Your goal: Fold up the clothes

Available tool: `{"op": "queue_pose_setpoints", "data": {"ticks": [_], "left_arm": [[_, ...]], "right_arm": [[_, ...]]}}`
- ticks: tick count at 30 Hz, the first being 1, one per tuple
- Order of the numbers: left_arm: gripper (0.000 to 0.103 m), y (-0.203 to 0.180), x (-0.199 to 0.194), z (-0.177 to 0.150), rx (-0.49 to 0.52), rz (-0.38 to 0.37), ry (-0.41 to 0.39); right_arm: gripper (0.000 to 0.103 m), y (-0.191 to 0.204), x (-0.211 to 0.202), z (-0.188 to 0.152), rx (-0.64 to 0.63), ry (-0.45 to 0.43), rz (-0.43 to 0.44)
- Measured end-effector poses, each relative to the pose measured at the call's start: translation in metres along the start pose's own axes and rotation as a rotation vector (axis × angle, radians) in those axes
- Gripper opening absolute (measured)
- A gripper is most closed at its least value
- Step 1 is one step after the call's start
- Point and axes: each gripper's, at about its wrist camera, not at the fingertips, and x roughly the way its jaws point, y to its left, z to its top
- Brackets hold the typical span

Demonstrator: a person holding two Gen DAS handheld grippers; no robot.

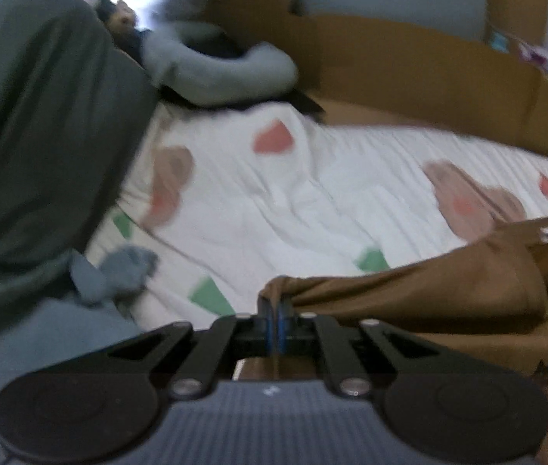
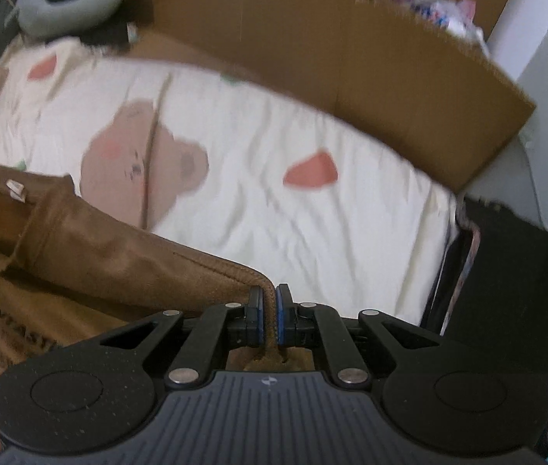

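Garment: a brown garment (image 1: 428, 290) lies across the near side of a bed, bunched and partly lifted between the two grippers.
Left gripper: the left gripper (image 1: 275, 314) is closed tight on one pinched corner of the garment; the cloth runs off to its right.
Right gripper: the right gripper (image 2: 270, 310) is clamped on a stitched edge of the same garment (image 2: 119, 255), which trails away to its left.
Collar end: a small white tag (image 2: 16, 190) shows on the garment well apart from the right gripper, near the left side of that view.
Bed: a white sheet (image 1: 293, 178) printed with bears and with pink and green patches spreads flat beyond the garment, mostly bare.
Far edge: a wall of cardboard (image 2: 312, 58) stands along the far side of the bed.
Left side: a dark green blanket (image 1: 33, 135) is heaped there, with a small blue-grey cloth (image 1: 119, 275) at its foot.
Far corner: a grey neck pillow (image 1: 215, 73) rests on the sheet.
Right side: the sheet ends at the mattress edge (image 2: 444, 240), with dark space past it.
Focus: both views are blurred.
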Motion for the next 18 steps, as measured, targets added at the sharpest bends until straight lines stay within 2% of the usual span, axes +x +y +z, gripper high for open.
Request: {"op": "queue_pose_setpoints", "data": {"ticks": [2, 6, 12, 18], "left_arm": [[0.003, -0.001, 0.002, 0.002, -0.011, -0.001, -0.014], [0.003, -0.015, 0.008, -0.015, -0.013, -0.032, 0.003], [0.003, -0.034, 0.017, -0.077, -0.051, -0.097, 0.096], [0.007, -0.044, 0.02, -0.123, -0.096, -0.12, 0.189]], "right_arm": [[0.004, 0.002, -0.002, 0.002, -0.015, -0.017, -0.007], [0.004, -0.001, 0.008, -0.009, -0.019, 0.024, -0.005], [0.004, -0.005, 0.025, -0.04, -0.015, 0.104, -0.018], [0.004, -0.005, 0.034, -0.054, -0.044, 0.137, -0.011]]}}
